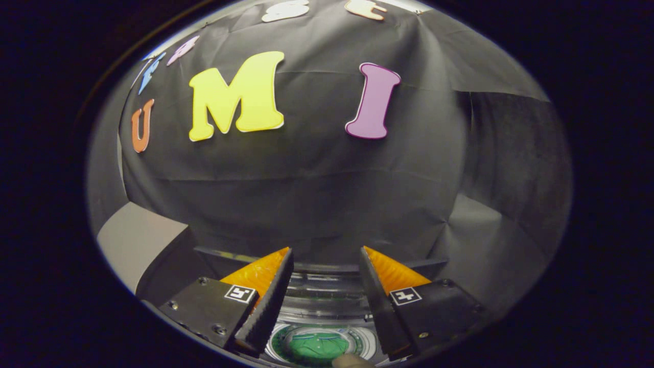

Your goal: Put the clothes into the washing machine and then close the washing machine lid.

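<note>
Below black cloth [317, 204], open-fingered gripper [325, 266] above washing machine drum [327, 301] holding green clothes [318, 345].

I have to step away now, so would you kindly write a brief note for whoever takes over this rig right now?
Gripper: open, fingers apart, holding nothing, held above the washing machine.
Clothes: a green garment lies down in the drum, seen between the fingers. A small tan thing shows at its near edge; I cannot tell what it is.
Lid: not over the opening, since the drum is visible from above; I cannot see where the lid itself sits.
Done: green garment looks to be inside.
Left: check that no clothes remain outside, then close the lid.
</note>
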